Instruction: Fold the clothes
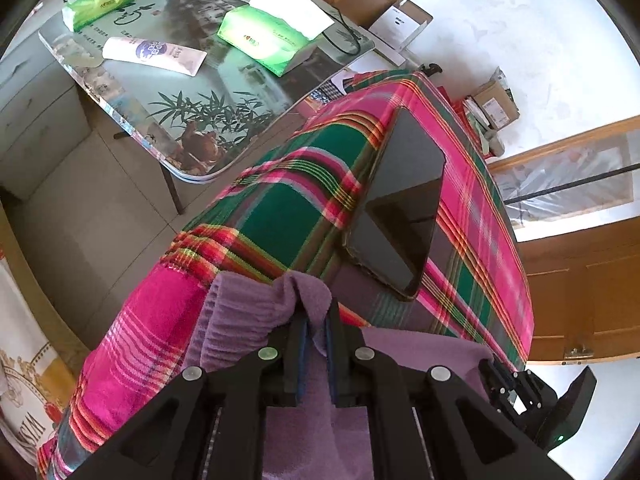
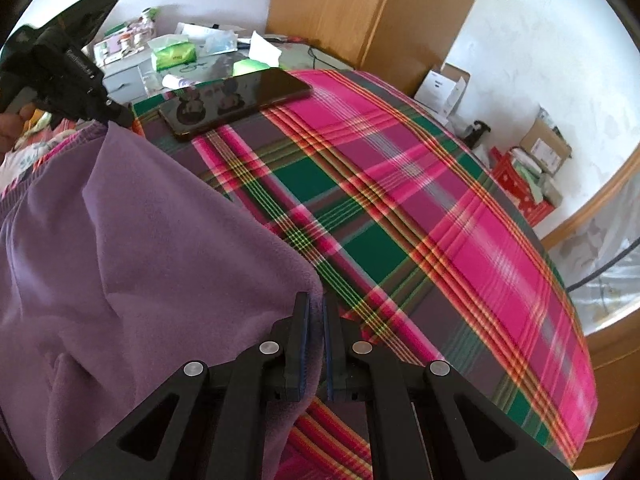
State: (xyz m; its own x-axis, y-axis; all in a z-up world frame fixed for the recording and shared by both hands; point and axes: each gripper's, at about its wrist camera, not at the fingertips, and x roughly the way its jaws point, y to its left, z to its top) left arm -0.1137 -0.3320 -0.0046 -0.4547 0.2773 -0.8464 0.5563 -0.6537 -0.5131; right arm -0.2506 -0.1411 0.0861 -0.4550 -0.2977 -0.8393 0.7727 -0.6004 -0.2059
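Left wrist view: left gripper (image 1: 315, 312), jaws clenched on a bunched corner of the purple garment (image 1: 248, 312); garment lies at the near end of the plaid-covered surface (image 1: 304, 208). Black phone (image 1: 400, 216) flat on the plaid beyond the garment, apart from it. Glass-topped table (image 1: 192, 92) left of the plaid surface, bearing green tissue packs (image 1: 264, 38) and a white tube (image 1: 154, 54). Right wrist view: right gripper (image 2: 316, 304), jaws pinched on the garment's edge (image 2: 140, 240); fabric drapes left of the plaid (image 2: 420, 200). Left gripper (image 2: 68, 76) grips the far corner, near the phone (image 2: 236, 98). Cardboard boxes (image 2: 544, 148) beyond the plaid's right edge.
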